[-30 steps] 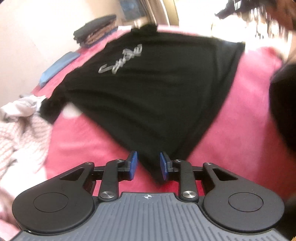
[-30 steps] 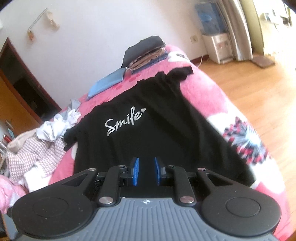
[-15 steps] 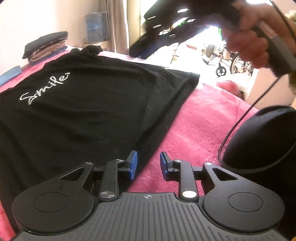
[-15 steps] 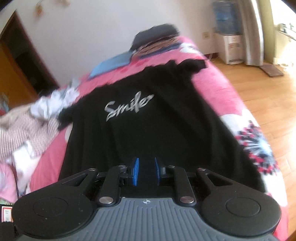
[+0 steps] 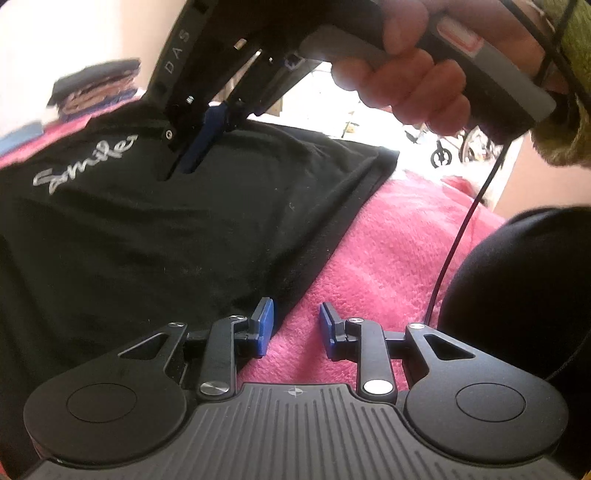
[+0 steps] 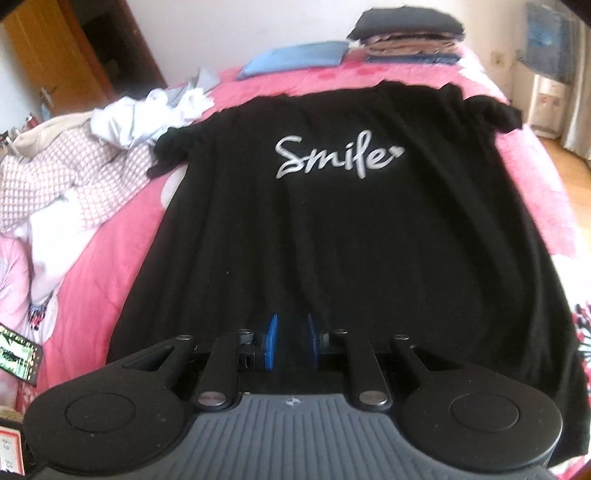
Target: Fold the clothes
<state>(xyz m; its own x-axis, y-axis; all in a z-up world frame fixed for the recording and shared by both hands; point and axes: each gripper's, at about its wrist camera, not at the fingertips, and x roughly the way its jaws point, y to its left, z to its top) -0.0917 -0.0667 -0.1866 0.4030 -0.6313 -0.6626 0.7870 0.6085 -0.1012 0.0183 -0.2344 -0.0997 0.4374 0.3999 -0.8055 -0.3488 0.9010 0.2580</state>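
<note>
Pink bedspread (image 5: 388, 258) carries your flat black T-shirt (image 6: 332, 229); left gripper (image 5: 296, 326) spread, empty at the hem, right gripper (image 6: 291, 345) narrowly parted over it, so next pinch the hem.

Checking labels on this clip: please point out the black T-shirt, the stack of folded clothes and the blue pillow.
black T-shirt (image 6: 332, 236): right wrist view, on the chest below the print.
stack of folded clothes (image 6: 410, 35): right wrist view, on its front edge.
blue pillow (image 6: 295, 57): right wrist view, on its top face.
</note>
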